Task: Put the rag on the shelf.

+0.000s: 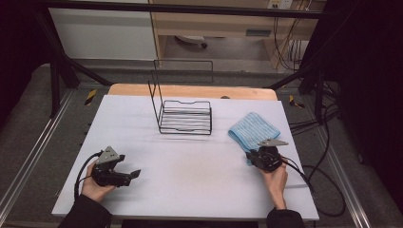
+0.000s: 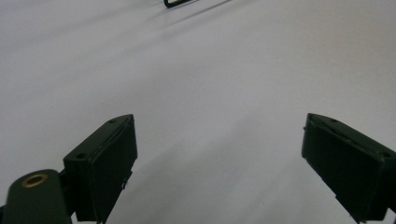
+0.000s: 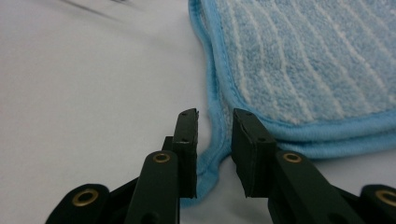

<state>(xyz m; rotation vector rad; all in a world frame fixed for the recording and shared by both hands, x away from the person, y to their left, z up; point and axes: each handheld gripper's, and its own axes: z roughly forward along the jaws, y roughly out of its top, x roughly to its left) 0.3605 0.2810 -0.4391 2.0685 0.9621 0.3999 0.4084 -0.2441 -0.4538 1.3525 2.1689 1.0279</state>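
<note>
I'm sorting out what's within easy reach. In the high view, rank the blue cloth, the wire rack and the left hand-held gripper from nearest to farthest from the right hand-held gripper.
From the right hand-held gripper:
1. Blue cloth, right at its jaws, on the table's right side.
2. Wire rack, mid-table toward the far edge.
3. Left hand-held gripper, across the table near its left front.

A white rectangular table top (image 1: 190,166) is seen, with a strip of bare wooden edge (image 1: 190,90) exposed along its far side. A black wire rack with a tall upright back frame (image 1: 183,116) stands on the far middle of the surface. A folded light-blue striped terry cloth with darker blue piping (image 1: 254,129) lies flat to the rack's right, apart from it. Grey carpeted floor (image 1: 28,123), black frame bars (image 1: 57,61) and loose black cables (image 1: 328,180) are noted around the table.
</note>
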